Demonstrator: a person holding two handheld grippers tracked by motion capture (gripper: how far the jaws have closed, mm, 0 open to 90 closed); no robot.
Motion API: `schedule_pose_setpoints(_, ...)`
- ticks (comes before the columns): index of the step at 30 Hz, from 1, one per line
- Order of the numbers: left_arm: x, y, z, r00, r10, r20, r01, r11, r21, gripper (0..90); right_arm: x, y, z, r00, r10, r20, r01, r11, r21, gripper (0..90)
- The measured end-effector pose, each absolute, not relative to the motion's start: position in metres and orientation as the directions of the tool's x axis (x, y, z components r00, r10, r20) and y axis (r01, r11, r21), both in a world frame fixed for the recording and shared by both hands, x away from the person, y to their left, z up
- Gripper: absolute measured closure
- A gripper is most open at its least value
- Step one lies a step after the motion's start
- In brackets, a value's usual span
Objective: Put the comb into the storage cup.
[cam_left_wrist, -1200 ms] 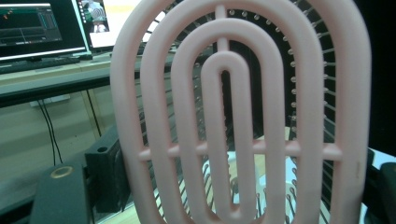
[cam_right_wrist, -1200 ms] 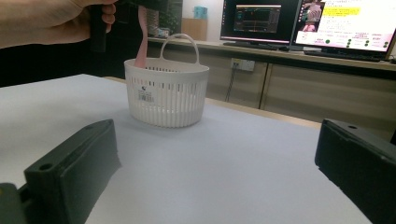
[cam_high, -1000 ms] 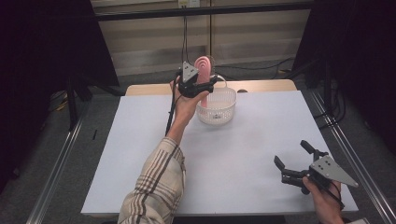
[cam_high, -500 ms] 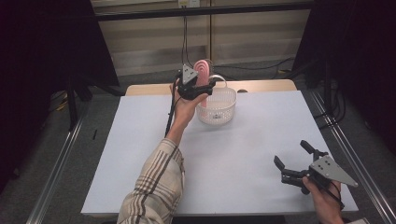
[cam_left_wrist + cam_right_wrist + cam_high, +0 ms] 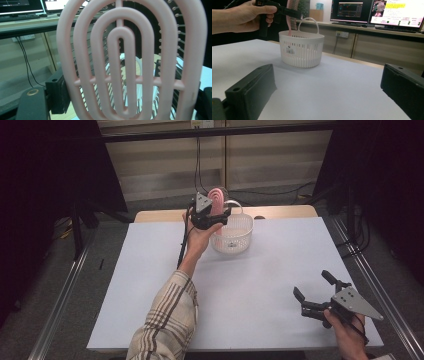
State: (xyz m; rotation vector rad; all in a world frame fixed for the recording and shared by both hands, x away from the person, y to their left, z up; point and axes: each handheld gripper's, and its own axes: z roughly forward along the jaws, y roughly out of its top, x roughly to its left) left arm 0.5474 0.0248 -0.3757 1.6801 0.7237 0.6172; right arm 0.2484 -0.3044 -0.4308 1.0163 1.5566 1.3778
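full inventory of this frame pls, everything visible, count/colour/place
hairbrush: 1, pink, upright over the basket, clamped in the left gripper
basket: 1, white, slotted, hoop handle, far middle of the table
table: 1, white top, wooden strip at the far edge
monitors: at least 2, lit, on a bench behind the table
left gripper: 1, black, raised beside the basket, jaws shut on the hairbrush
right gripper: 1, black, near right corner, jaws open, nothing between them
sleeve: 1, plaid, left forearm
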Motion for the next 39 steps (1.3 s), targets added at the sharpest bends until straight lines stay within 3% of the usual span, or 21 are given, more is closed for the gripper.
schedule_pose_setpoints(39,0.552,0.037,-0.381,0.651,0.759,-0.014,0.2,-0.154,0.968,17.9,0.248,-0.304,-0.431,-0.356,0.933,-0.059,0.058,0.086,0.995,0.0)
